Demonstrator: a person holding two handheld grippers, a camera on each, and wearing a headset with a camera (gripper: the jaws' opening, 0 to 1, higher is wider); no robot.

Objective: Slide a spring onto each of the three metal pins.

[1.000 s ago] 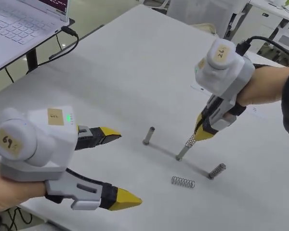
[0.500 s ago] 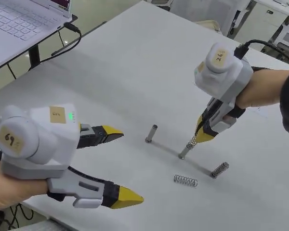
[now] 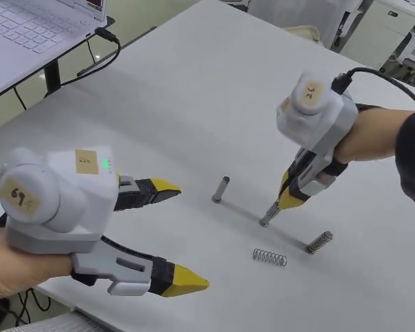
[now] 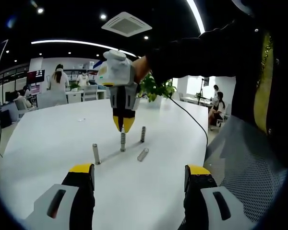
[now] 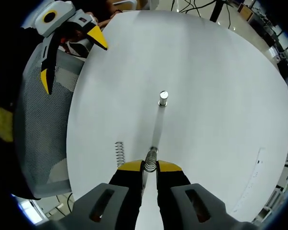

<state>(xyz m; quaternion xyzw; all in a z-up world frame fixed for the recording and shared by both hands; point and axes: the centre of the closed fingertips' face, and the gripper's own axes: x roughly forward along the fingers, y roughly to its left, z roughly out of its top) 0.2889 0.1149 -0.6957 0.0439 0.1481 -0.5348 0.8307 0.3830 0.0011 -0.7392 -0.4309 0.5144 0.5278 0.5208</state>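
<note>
Three metal pins stand on the white table [image 3: 180,104]. The left pin [image 3: 220,189] [image 5: 162,98] is bare. Over the middle pin [image 3: 265,220] my right gripper [image 3: 289,200] [image 5: 150,167] is shut on a spring [image 3: 273,207] [image 5: 150,159], threaded on the pin's top. The right pin [image 3: 319,242] wears a spring. A loose spring [image 3: 270,257] [image 5: 119,154] lies flat in front of the pins. My left gripper [image 3: 180,235] [image 4: 139,172] hovers open at the near left, apart from the pins and holding nothing. It looks at the right gripper [image 4: 123,123] and the pin row.
A laptop [image 3: 28,34] sits on a stand at the far left, with a black cable [image 3: 104,59] hanging beside the table edge. The table's near edge runs just under my left gripper. Office desks and people [image 4: 57,81] are far behind.
My right gripper has sunk a little along the middle pin with the spring. The head camera has shifted; the left gripper has stayed open in place.
</note>
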